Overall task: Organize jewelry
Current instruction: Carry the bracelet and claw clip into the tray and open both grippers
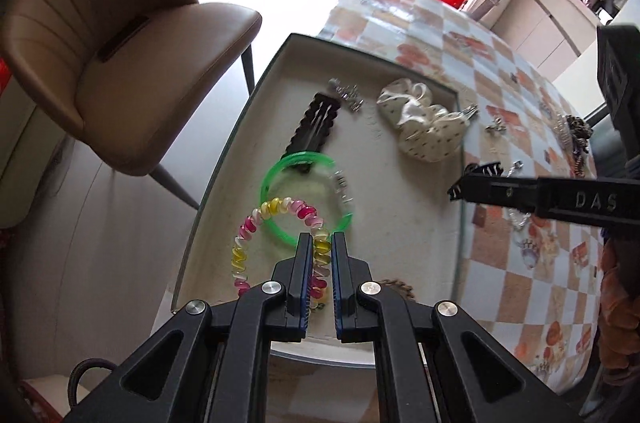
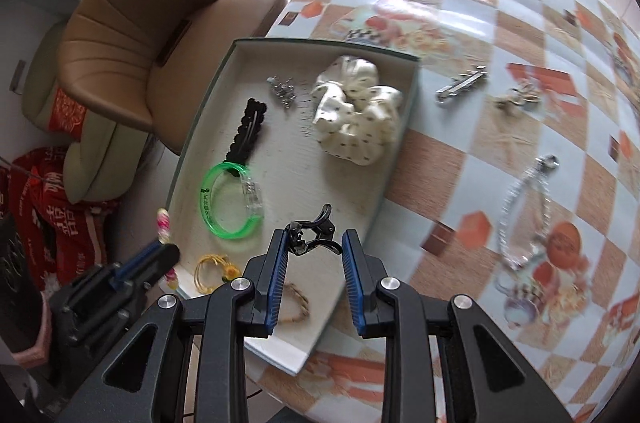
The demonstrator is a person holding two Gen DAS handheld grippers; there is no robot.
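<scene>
A shallow white tray [image 1: 400,231] [image 2: 352,183] lies on the checked tablecloth. My left gripper [image 1: 322,243] is shut on a pink-and-yellow spiral hair tie [image 1: 256,235], held over the tray's near part; the tie also shows in the right wrist view [image 2: 163,223]. My right gripper [image 2: 314,243] is shut on a small black claw clip [image 2: 314,229], held above the tray; it shows in the left wrist view [image 1: 476,179] too. In the tray lie a green bangle [image 1: 280,175] [image 2: 228,199], a black hair clip [image 1: 314,125] [image 2: 248,127] and a white dotted scrunchie [image 1: 424,121] [image 2: 356,107].
A silver bar clip [image 2: 462,85], small earrings [image 2: 516,97] and a silver chain bracelet [image 2: 524,211] lie on the cloth right of the tray. A yellow band [image 2: 212,273] and a braided cord [image 2: 298,303] lie in the tray's near end. A tan chair [image 1: 120,63] stands left of the table.
</scene>
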